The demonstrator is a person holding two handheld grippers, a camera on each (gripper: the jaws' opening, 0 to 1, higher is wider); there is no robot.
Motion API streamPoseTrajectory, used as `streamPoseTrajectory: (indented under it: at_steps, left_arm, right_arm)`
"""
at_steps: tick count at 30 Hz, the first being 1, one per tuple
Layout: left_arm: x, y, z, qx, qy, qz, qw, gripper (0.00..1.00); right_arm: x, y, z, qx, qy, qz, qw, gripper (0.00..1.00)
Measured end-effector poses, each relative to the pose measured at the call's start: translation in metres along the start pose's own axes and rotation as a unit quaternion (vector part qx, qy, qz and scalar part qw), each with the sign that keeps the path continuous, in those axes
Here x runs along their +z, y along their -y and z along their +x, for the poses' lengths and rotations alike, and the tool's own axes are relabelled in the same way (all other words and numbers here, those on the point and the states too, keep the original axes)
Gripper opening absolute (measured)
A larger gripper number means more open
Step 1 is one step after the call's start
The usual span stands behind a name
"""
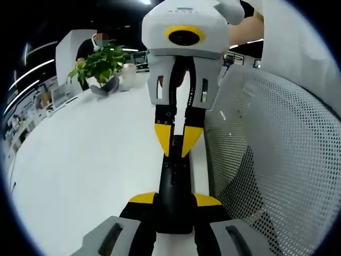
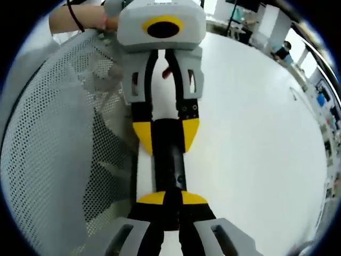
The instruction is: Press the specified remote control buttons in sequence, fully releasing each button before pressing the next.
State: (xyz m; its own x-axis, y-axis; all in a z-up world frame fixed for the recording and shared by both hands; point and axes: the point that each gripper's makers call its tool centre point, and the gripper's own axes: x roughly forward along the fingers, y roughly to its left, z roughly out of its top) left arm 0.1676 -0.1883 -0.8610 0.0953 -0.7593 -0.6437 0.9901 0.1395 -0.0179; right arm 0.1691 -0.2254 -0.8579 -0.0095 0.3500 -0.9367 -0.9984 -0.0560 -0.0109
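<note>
A slim black remote control (image 1: 175, 176) lies lengthwise over the white table's edge. My left gripper (image 1: 175, 200) is shut on its near end, one yellow tip on each side. From the far side my right gripper (image 1: 177, 146) points down, jaws almost together, with its tips on the remote's upper face. In the right gripper view the remote (image 2: 169, 162) runs from my right gripper (image 2: 171, 198) up to the left gripper (image 2: 168, 136), which clamps its far end. I cannot make out the buttons.
The white table (image 1: 96, 160) stretches off to the left. A grey mesh chair back (image 1: 277, 160) stands close beside the remote. A potted plant (image 1: 101, 66) and a white cup (image 1: 129, 74) sit at the table's far end. A person's hand (image 2: 80, 21) holds the left gripper.
</note>
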Motion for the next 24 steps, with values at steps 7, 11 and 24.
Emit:
streamPoseTrajectory:
  at_steps: [7, 11, 24]
  left_arm:
    - [0.0001, 0.0001, 0.0003, -0.002, 0.002, 0.002, 1.0, 0.25]
    - [0.0002, 0.0001, 0.0004, -0.002, 0.002, 0.004, 1.0, 0.25]
    - [0.0005, 0.0003, 0.0007, -0.002, 0.001, 0.004, 1.0, 0.25]
  right_arm:
    - [-0.0013, 0.002, -0.0038, 0.012, 0.058, 0.015, 0.9982, 0.05]
    - [-0.0008, -0.0009, -0.0036, -0.005, 0.061, 0.015, 0.998, 0.05]
    - [-0.0054, 0.0004, -0.0044, 0.019, 0.046, 0.022, 0.9985, 0.05]
